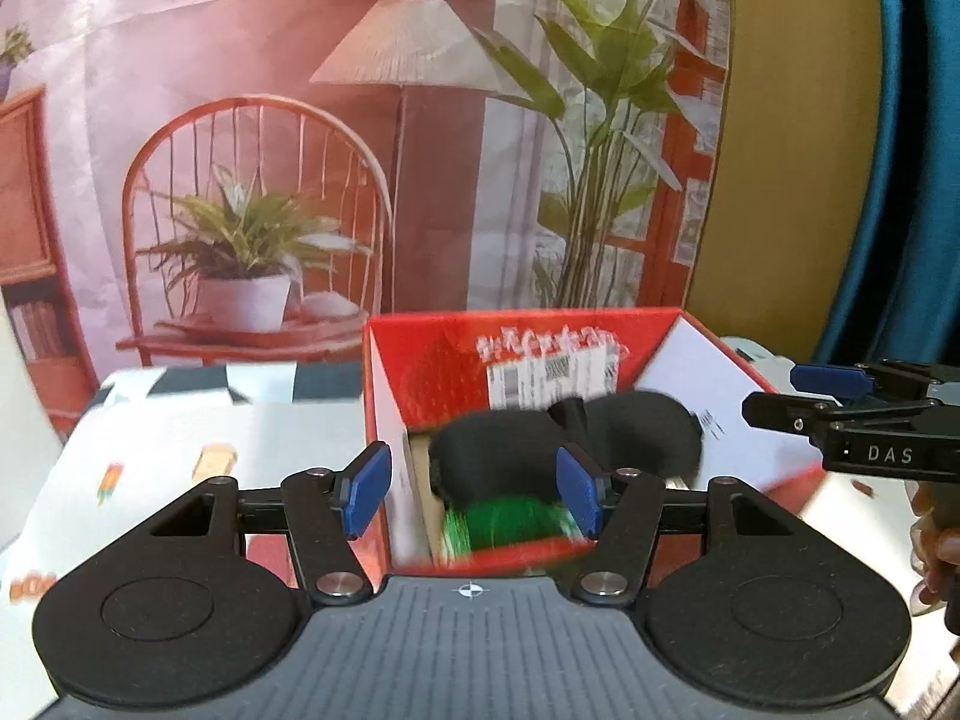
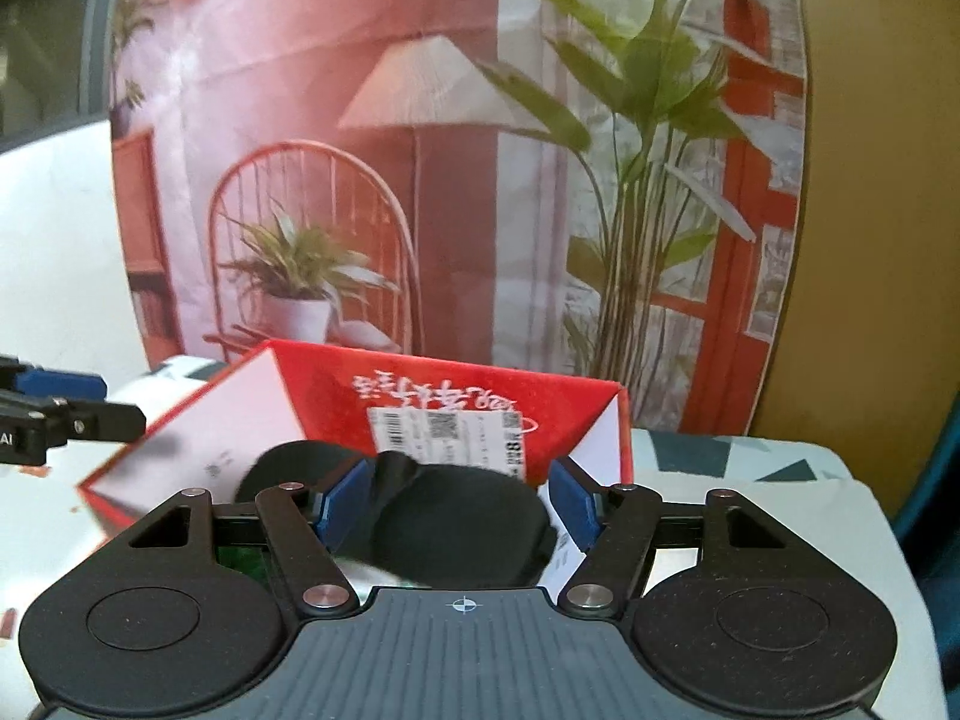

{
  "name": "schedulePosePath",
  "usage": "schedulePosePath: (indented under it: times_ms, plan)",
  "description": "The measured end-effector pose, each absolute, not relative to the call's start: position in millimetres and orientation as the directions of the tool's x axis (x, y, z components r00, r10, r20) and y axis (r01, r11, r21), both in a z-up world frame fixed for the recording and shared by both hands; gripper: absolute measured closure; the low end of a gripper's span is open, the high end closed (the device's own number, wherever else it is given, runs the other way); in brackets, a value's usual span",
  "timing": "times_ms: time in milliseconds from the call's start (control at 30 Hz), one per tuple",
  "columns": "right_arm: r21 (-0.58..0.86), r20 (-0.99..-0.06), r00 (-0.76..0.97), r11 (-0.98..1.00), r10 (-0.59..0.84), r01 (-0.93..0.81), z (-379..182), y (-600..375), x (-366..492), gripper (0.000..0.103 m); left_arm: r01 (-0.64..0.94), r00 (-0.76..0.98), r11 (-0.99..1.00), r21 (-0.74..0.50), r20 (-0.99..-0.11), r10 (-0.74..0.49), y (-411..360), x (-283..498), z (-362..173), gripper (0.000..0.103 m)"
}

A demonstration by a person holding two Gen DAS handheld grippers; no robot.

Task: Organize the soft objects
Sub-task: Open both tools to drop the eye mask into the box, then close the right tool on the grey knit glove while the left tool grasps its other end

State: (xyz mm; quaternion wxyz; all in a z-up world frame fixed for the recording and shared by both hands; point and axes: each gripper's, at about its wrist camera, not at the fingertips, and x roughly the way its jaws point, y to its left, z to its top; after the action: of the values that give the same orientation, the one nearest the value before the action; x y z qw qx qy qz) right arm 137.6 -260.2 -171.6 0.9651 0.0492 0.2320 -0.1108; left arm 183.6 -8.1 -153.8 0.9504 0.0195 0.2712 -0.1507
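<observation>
A red box (image 1: 420, 336) with white inner walls stands open on the table; it also shows in the right wrist view (image 2: 324, 378). Inside lies a black soft eye mask (image 1: 564, 438) over a green soft thing (image 1: 510, 519). My left gripper (image 1: 474, 489) is open just in front of the box, blue pads (image 1: 366, 489) wide apart, empty. My right gripper (image 2: 459, 504) is open over the box, with the black mask (image 2: 456, 528) between its pads but not pinched. The right gripper also shows at the right of the left wrist view (image 1: 840, 396).
A printed backdrop of a chair, lamp and plants hangs behind the table. The tablecloth (image 1: 150, 462) is white with small coloured prints. A white shipping label (image 2: 444, 432) is stuck on the box's far wall. A blue curtain (image 1: 918, 150) hangs at the right.
</observation>
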Motion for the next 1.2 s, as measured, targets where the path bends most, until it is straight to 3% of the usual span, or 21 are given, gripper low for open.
schedulePosePath:
  times_ms: [267, 500, 600, 833, 1133, 1200]
  plan:
    - [0.137, -0.493, 0.860, 0.965, -0.131, 0.225, -193, -234, 82, 0.040, 0.282, 0.747, 0.953, -0.107, -0.599, -0.288, 14, 120, -189, 0.039]
    - [0.169, -0.608, 0.790, 0.959, -0.079, 0.226, -223, -221, 40, 0.040, 0.247, 0.677, 0.958, -0.145, -0.682, -0.277, 23, 90, -232, 0.039]
    - [0.158, -0.661, 0.746, 0.958, -0.078, 0.240, -234, -216, 23, 0.040, 0.207, 0.661, 0.965, -0.160, -0.704, -0.258, 31, 88, -242, 0.034]
    - [0.155, -0.739, 0.670, 0.951, -0.069, 0.268, -249, -215, 2, 0.040, 0.223, 0.643, 0.958, -0.178, -0.713, -0.282, 29, 85, -246, 0.034]
    - [0.091, -0.818, 0.575, 0.980, -0.029, 0.179, -270, -196, 13, 0.041, 0.227, 0.617, 0.954, -0.196, -0.729, -0.297, 26, 87, -255, 0.034]
    - [0.085, -0.825, 0.565, 0.983, -0.021, 0.161, -274, -192, 15, 0.046, 0.229, 0.617, 0.953, -0.196, -0.728, -0.299, 25, 86, -256, 0.034]
